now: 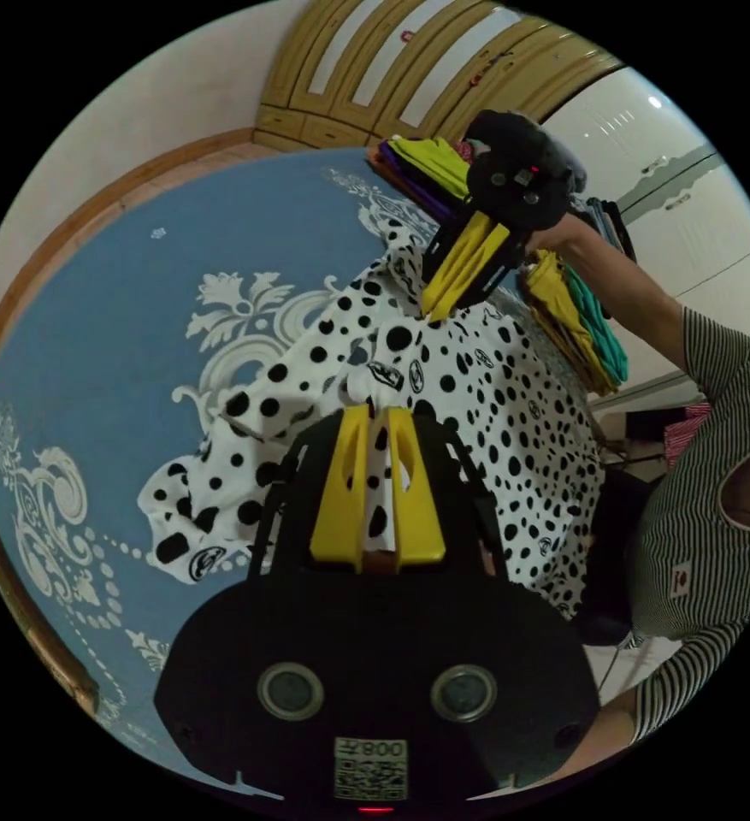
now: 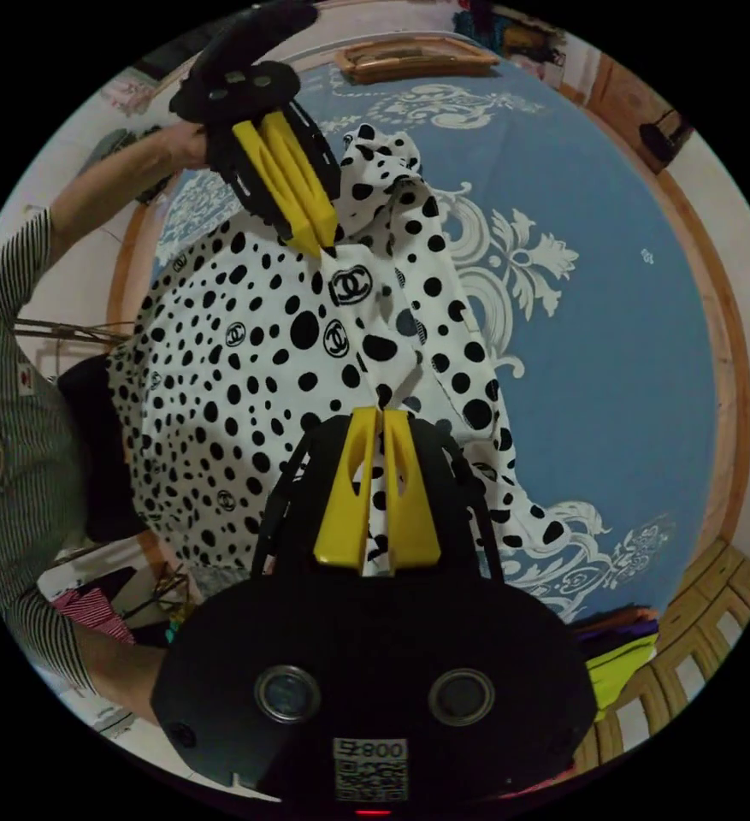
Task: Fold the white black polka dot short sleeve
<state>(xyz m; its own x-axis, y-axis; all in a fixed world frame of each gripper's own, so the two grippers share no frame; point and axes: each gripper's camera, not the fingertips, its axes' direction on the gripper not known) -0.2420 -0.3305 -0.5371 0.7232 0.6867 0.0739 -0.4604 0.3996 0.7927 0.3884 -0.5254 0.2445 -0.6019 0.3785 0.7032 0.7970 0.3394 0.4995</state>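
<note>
1. In the left gripper view, the left gripper [image 1: 379,419] had its yellow jaws pressed together on a bunched fold of the white black polka dot short sleeve [image 1: 477,402], with cloth running down between them.
2. In the same view the right gripper [image 1: 439,312] reached in from above, its jaws closed and their tips buried in an upper edge of the garment; the exact pinch point was hard to make out.
3. In the right gripper view, the right gripper [image 2: 379,419] was clamped on a gathered ridge of the shirt [image 2: 238,359], spotted fabric showing between the jaws.
4. There the left gripper [image 2: 319,244] came in from the upper left, jaws together with their tips at the cloth near a printed logo.
5. The shirt was spread over the blue bedspread [image 1: 118,282] with white scrollwork, one part drooping past the bed's edge toward the person; its full outline was hidden by folds and by the gripper bodies.
6. A striped sleeve [image 1: 717,376] and a forearm [image 1: 623,282] were cut off by the rim of the left gripper view.
7. Stacks of folded clothes [image 1: 580,321] lay behind the right gripper, partly covered by it.
8. Wooden wardrobe doors [image 1: 426,60] stood beyond the bed.
</note>
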